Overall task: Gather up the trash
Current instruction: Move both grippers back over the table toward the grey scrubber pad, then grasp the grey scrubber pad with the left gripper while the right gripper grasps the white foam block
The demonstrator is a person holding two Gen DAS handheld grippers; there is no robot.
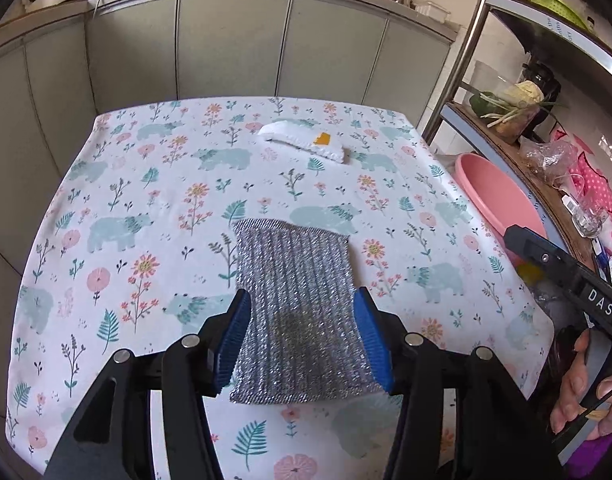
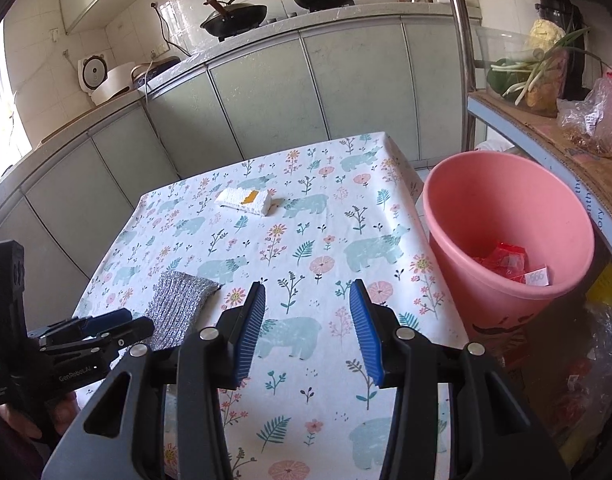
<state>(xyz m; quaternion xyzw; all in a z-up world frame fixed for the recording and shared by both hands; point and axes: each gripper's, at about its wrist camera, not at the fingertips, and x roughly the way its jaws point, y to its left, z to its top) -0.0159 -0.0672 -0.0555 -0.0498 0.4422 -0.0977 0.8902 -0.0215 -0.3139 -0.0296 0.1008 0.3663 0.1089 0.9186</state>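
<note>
A silver scouring cloth (image 1: 293, 312) lies on the floral tablecloth (image 1: 153, 184), and my left gripper (image 1: 301, 300) is open with a blue pad on each side of it. The cloth also shows in the right wrist view (image 2: 177, 304), with the left gripper (image 2: 117, 326) over its near end. A white sponge with an orange mark (image 1: 306, 140) lies at the table's far side, also seen in the right wrist view (image 2: 245, 200). My right gripper (image 2: 308, 294) is open and empty above the table, left of the pink bin (image 2: 506, 240).
The pink bin (image 1: 494, 200) stands at the table's right edge and holds red wrappers (image 2: 506, 264). A metal rack with vegetables and bags (image 2: 546, 80) stands to the right. Green cabinets (image 2: 265, 100) with woks (image 2: 233, 16) run behind the table.
</note>
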